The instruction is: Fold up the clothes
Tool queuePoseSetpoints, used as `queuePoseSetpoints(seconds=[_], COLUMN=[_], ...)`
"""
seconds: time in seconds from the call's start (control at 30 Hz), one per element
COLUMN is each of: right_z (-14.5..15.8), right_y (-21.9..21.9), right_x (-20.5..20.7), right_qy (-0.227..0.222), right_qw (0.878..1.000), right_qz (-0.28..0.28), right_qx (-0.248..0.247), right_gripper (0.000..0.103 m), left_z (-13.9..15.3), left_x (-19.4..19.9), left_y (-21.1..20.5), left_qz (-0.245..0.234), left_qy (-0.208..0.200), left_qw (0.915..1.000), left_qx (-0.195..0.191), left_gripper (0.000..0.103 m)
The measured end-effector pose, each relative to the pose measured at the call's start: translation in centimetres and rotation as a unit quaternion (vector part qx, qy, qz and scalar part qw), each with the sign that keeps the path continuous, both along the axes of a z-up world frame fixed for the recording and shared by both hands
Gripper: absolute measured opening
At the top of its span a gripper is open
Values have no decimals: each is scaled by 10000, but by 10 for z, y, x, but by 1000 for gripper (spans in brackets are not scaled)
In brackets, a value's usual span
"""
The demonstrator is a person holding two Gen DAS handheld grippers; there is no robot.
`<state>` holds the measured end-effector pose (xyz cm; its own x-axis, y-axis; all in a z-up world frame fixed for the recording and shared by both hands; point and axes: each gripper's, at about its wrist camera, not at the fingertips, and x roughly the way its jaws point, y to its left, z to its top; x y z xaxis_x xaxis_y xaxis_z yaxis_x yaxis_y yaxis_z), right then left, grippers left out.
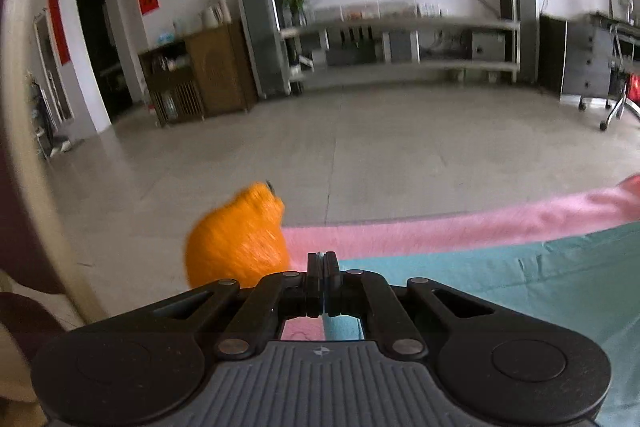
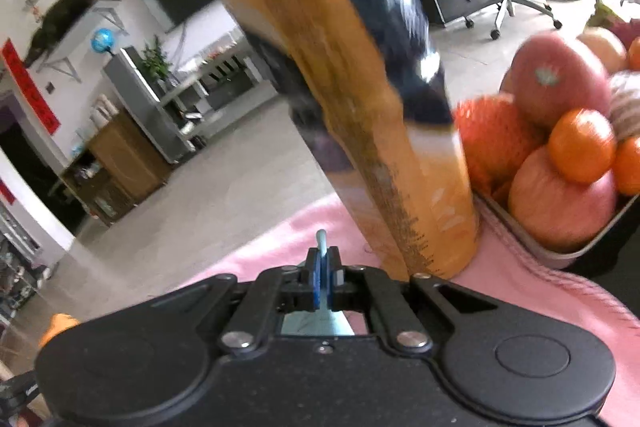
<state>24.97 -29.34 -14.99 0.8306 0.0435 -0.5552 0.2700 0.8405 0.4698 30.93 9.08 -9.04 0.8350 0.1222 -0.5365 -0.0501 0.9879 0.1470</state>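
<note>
Between the closed jaws of both grippers — left gripper point(image 1: 323, 261), right gripper point(image 2: 322, 259) — pinched thin: the teal cloth point(image 1: 500, 279), spread over a pink blanket point(image 1: 460, 223). Just beside the right gripper, touching close, a tall orange bottle point(image 2: 424, 187) and a fruit tray point(image 2: 560, 251) — easily toppled by a careless swing. Near the left, an orange ball point(image 1: 236, 243), risking a knock.

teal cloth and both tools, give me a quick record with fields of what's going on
garment: teal cloth lying on a pink blanket
left tool: shut on the teal cloth's edge
right tool: shut on a teal cloth fold
close to right tool: orange bottle standing on the pink blanket, fruit tray beside it
close to left tool: blurred orange object
fold stage: cannot tell
</note>
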Motion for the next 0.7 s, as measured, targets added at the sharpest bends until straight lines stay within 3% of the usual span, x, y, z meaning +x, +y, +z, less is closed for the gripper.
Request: queuePoseSetpoints(seconds=[0.2, 0.37, 0.57, 0.7], right_z=[54, 75, 51, 16], right_y=[-6, 0, 17, 24], right_x=[-68, -142, -247, -294], right_qy=[-186, -243, 173, 670], right_qw=[9996, 9986, 9971, 9948], right_qz=[165, 429, 736, 765], right_qx=[147, 190, 46, -44], right_gripper=[3, 3, 3, 3], left_z=[54, 60, 16, -27], left_x=[-84, -191, -303, -335], left_y=[10, 17, 29, 30], left_qz=[322, 571, 844, 833], left_qy=[-301, -245, 269, 990], left_qw=[9984, 9965, 9929, 9910], left_qx=[-355, -562, -791, -355], left_gripper=[2, 2, 2, 5])
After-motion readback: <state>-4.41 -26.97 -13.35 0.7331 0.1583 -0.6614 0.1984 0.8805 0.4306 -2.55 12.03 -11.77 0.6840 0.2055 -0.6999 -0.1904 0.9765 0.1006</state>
